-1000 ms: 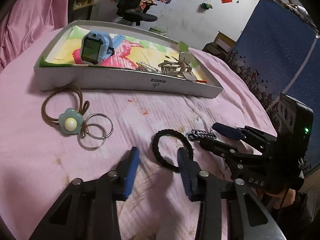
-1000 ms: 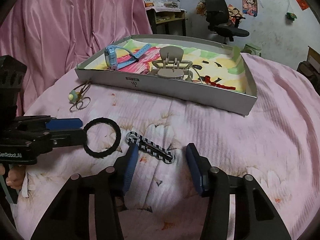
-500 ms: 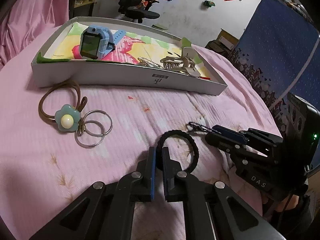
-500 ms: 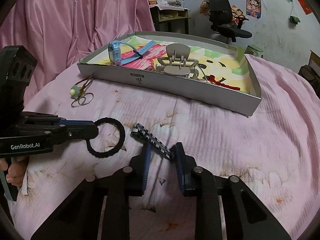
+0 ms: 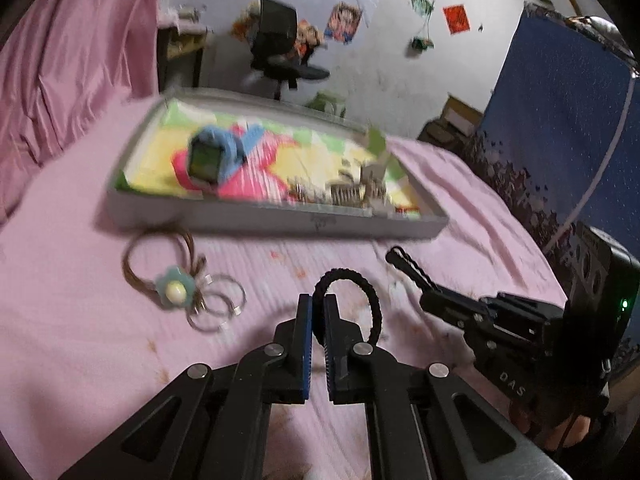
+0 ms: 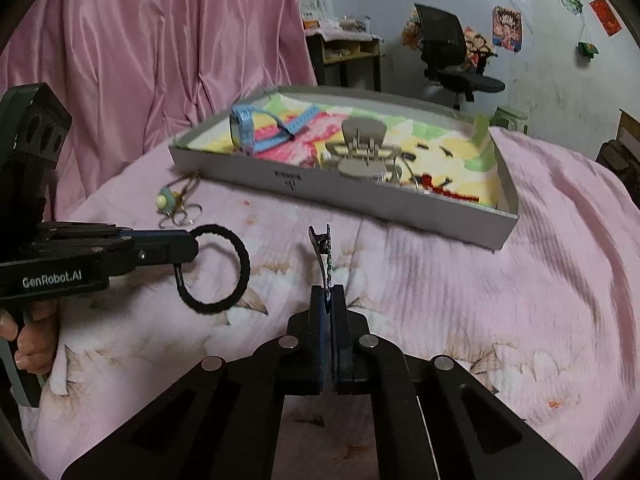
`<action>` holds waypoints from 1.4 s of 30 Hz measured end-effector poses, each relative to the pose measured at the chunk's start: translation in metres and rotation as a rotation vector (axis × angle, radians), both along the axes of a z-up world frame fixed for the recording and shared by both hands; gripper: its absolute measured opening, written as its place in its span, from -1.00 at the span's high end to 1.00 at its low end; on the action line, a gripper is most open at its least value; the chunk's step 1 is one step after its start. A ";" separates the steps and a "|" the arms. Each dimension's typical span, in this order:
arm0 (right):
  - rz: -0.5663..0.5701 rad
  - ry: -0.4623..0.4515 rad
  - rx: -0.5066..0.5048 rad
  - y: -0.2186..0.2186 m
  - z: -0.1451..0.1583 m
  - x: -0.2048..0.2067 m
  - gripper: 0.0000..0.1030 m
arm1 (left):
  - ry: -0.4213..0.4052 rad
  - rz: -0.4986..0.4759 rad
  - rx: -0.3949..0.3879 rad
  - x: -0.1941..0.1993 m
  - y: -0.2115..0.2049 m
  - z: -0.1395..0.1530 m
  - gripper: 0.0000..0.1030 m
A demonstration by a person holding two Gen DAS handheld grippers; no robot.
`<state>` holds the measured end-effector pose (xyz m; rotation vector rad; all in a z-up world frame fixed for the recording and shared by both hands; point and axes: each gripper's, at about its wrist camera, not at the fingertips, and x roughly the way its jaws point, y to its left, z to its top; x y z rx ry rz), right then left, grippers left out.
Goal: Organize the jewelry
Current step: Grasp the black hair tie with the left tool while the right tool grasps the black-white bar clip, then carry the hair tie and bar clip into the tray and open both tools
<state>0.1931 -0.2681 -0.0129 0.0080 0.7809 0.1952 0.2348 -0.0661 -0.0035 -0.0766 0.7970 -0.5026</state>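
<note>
**Both grippers clamped, angled downward**

Left gripper (image 5: 317,307): jaws closed on black hair tie (image 5: 362,298), blue pads pinching its band, pointed down at the bed. Right gripper (image 6: 329,296): jaws closed on patterned hair clip (image 6: 325,256), clip standing up from the pads. Fingers (image 6: 34,346) wrapped around left handle.

Black hair tie (image 5: 372,300) and checkered clip (image 6: 327,258) hang pinched above bedding.
</note>
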 end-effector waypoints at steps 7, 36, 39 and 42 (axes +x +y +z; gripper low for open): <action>-0.026 -0.138 0.044 -0.003 0.021 -0.006 0.94 | -0.139 0.104 -0.018 0.007 -0.002 0.027 0.89; -0.277 -0.185 0.114 -0.050 0.017 0.067 0.94 | -0.074 0.297 0.144 0.093 -0.046 0.005 0.89; -0.284 -0.156 0.130 -0.053 0.010 0.071 0.94 | -0.039 0.292 0.153 0.095 -0.047 -0.001 0.89; -0.285 -0.130 0.131 -0.052 0.004 0.075 0.94 | -0.005 0.292 0.152 0.099 -0.046 -0.006 0.89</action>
